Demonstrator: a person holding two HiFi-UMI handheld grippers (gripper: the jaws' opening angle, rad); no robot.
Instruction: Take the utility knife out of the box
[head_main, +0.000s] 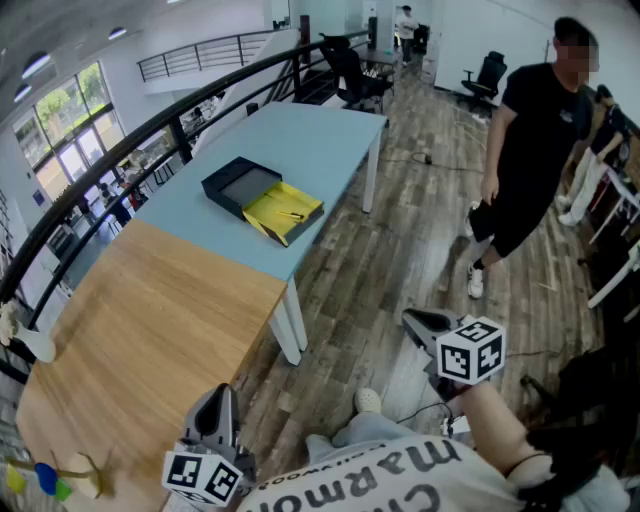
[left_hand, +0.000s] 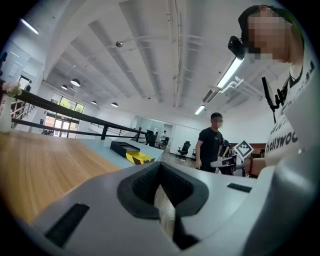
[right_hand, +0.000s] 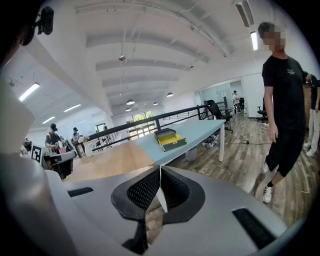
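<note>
Left gripper (head_main: 224, 392): my jaws are together with nothing between them, low beside the wooden table (head_main: 150, 320).
Right gripper (head_main: 412, 320): my jaws are closed and empty, over the floor (head_main: 400, 250).
Box (head_main: 262, 200): open on the blue table (head_main: 310, 140), well apart from both.
Utility knife (head_main: 292, 214): a small dark shape in the yellow half, too small to be sure.

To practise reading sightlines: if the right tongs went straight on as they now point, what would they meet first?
The right tongs would probably meet the table first, where wood meets blue; the box lies farther on. Depth is unclear.
</note>
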